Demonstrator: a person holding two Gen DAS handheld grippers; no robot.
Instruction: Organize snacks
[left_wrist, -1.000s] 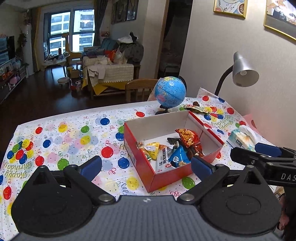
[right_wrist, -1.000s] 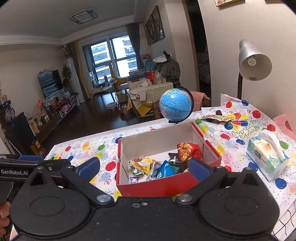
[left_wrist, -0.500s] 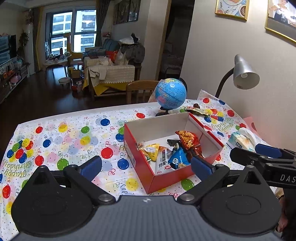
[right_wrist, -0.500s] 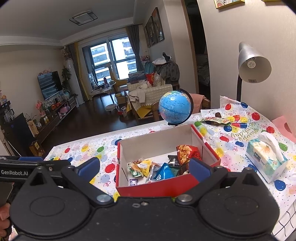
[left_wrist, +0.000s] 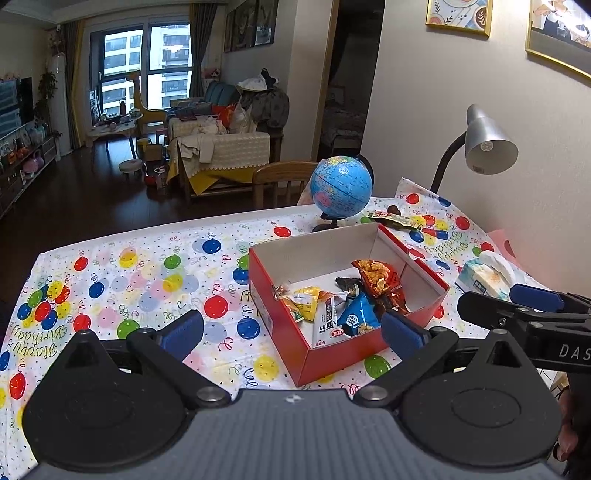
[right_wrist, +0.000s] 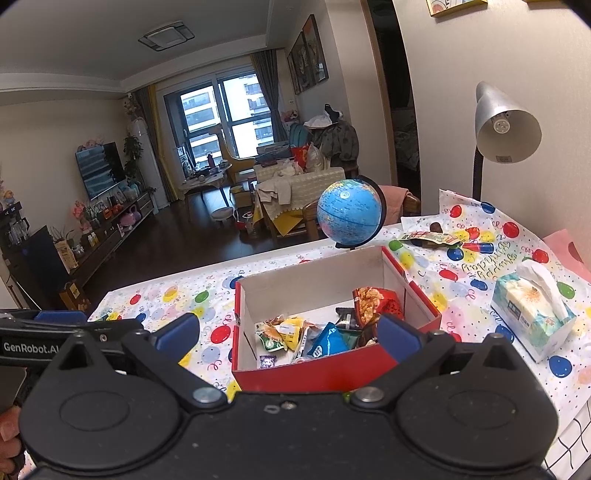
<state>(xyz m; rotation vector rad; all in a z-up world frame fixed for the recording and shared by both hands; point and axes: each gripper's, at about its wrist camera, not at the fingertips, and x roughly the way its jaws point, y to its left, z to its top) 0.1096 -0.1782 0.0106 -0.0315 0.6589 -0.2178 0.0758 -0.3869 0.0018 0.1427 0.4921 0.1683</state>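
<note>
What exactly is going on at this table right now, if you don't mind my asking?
A person holds two grippers above a party-cloth table, sorting snacks. Most packets already lie in the red box; one snack packet remains on the cloth beyond the globe. The left gripper and right gripper hang open, holding nothing.

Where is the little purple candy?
The purple candy shows in the right wrist view, inside the red box at its near left corner, beside the green-and-yellow snack packet.

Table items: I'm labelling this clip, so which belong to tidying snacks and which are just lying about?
Job: red box, snack packets inside it, loose snack packet beyond the box.
Lying about: globe, tissue box, lamp, tablecloth.
</note>
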